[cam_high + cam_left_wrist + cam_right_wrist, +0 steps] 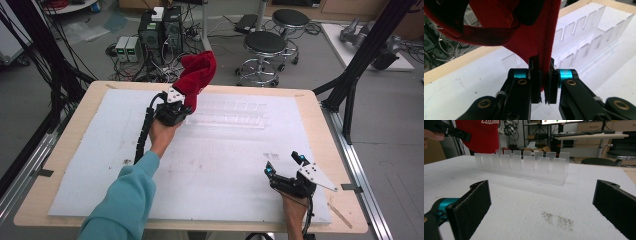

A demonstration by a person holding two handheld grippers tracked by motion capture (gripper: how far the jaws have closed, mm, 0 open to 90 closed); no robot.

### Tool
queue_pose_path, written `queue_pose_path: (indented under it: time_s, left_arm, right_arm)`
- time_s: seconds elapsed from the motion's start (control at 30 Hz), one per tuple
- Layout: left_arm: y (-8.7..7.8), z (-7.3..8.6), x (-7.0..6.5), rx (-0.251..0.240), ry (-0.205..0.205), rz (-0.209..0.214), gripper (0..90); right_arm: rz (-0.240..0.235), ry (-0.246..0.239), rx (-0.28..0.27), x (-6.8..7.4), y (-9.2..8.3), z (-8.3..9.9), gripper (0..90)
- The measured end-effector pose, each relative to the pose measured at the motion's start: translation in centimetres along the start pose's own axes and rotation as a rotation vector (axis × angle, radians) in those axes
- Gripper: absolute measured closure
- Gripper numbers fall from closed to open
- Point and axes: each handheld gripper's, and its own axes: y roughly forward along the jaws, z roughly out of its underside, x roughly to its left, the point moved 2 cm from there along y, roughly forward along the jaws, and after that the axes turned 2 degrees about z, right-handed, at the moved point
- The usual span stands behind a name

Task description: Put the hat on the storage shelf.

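A red cap hangs in the air over the far left part of the table, and my left gripper is shut on its edge. In the left gripper view the red cap rises out of the pinched left gripper. A clear plastic rack with a row of slots lies on the white mat just right of that gripper. My right gripper rests low near the table's front right, jaws wide apart and empty. The right gripper view looks between its pads at the rack and the cap behind it.
A white foam mat covers the wooden table. A dark speckled stain marks the mat in front of the right gripper. Black frame posts, stools and computer boxes stand beyond the far edge.
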Motion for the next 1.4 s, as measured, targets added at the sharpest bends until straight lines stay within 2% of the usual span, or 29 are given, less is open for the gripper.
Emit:
queue_pose_path:
  time_s: [0.23, 0.43, 0.6, 0.8, 1.0, 1.27, 1.3, 1.4]
  left_arm:
    - [0.2, 0.2, -0.2, 0.003, -0.009, -0.003, 85.4]
    - [0.3, 0.7, -0.5, 0.019, -0.003, -0.006, 85.4]
    - [0.9, 1.6, -0.6, 0.044, -0.020, -0.002, 85.4]
    - [1.0, 2.0, -0.7, 0.031, -0.012, -0.003, 85.4]
    - [0.9, 2.6, -0.6, 0.019, -0.026, -0.003, 85.4]
    - [0.9, 3.1, -0.6, 0.026, -0.025, 0.029, 83.5]
    - [0.9, 3.1, -0.6, 0.027, -0.014, 0.033, 83.2]
    - [1.0, 3.2, -0.7, 0.030, -0.039, 0.052, 78.8]
  right_arm:
    - [0.004, -0.016, -0.001, 0.1, 0.0, 0.0, 0.5]
    - [-0.003, 0.030, 0.001, 0.1, 0.1, 0.0, 0.5]
    - [-0.010, 0.017, 0.000, 0.3, 0.3, 0.0, 0.5]
    - [-0.017, -0.011, -0.020, 0.6, 0.3, 0.0, 0.5]
    - [-0.016, -0.029, -0.032, 0.8, 0.2, 0.1, 0.5]
    - [-0.029, -0.029, -0.069, 0.8, -0.2, 0.2, 0.5]
    - [-0.033, -0.038, -0.077, 0.8, -0.2, 0.2, 0.5]
    - [-0.035, -0.037, -0.072, 0.9, -0.2, 0.2, 0.5]
